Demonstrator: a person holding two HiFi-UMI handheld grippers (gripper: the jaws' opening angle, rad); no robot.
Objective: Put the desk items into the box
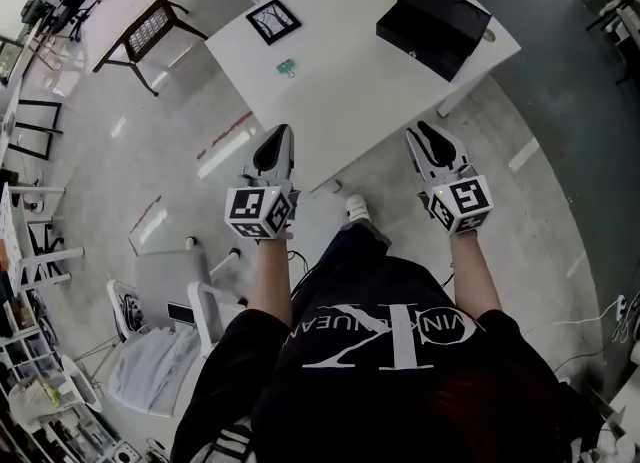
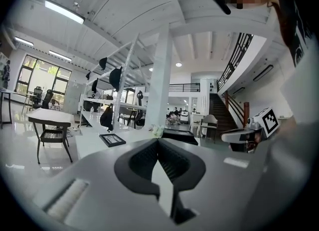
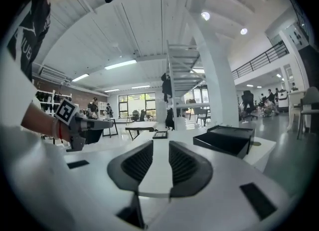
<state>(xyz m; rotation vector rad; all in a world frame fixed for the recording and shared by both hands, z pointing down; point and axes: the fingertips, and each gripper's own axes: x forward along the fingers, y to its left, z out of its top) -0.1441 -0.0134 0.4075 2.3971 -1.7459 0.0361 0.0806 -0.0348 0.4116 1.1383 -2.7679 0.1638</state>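
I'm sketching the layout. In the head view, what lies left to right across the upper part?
Dark chair → black picture frame → black box. The green clip lies within the frame's span, so I leave it out.

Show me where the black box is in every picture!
Head view: black box upper right, on the white table.
Left gripper view: just right of centre, across the table.
Right gripper view: right of centre, nearer.
Shared landmark: the black frame, left of the box in all three.
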